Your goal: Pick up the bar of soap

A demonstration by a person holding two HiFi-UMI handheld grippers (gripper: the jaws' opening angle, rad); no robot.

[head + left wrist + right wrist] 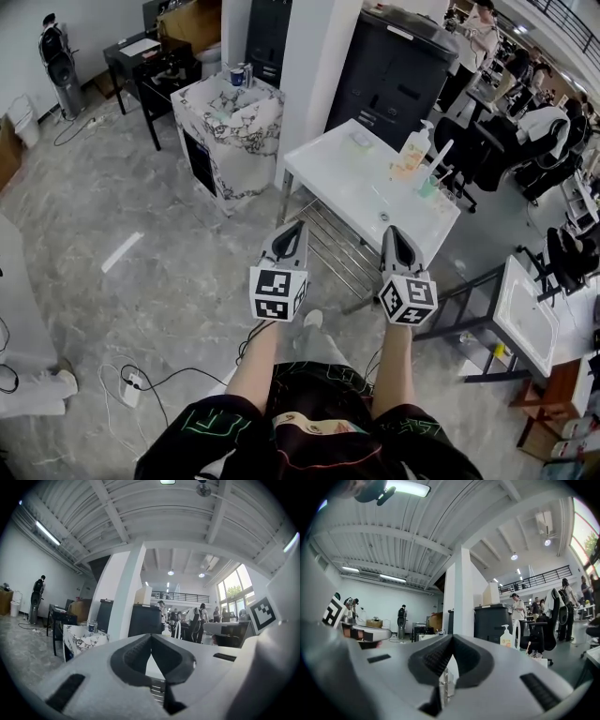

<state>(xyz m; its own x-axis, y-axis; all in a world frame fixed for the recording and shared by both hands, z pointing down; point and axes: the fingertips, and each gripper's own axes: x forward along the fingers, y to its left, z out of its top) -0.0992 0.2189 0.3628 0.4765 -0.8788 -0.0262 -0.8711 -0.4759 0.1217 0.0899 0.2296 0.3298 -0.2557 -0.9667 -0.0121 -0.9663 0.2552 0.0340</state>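
A white table stands ahead of me. At its far side are a pump bottle, a cup with a toothbrush and a pale flat thing; I cannot tell whether that is the bar of soap. My left gripper and right gripper hover side by side over the table's near edge, both pointing forward. In the left gripper view the jaws of the left gripper meet at the tip, shut and empty. The right gripper is also shut on nothing; the pump bottle shows beyond it.
A wire shelf sits under the table. A marble-patterned cabinet stands to the left, with a white pillar and a dark cabinet behind. Office chairs and a second white table are at right. Cables lie on the floor.
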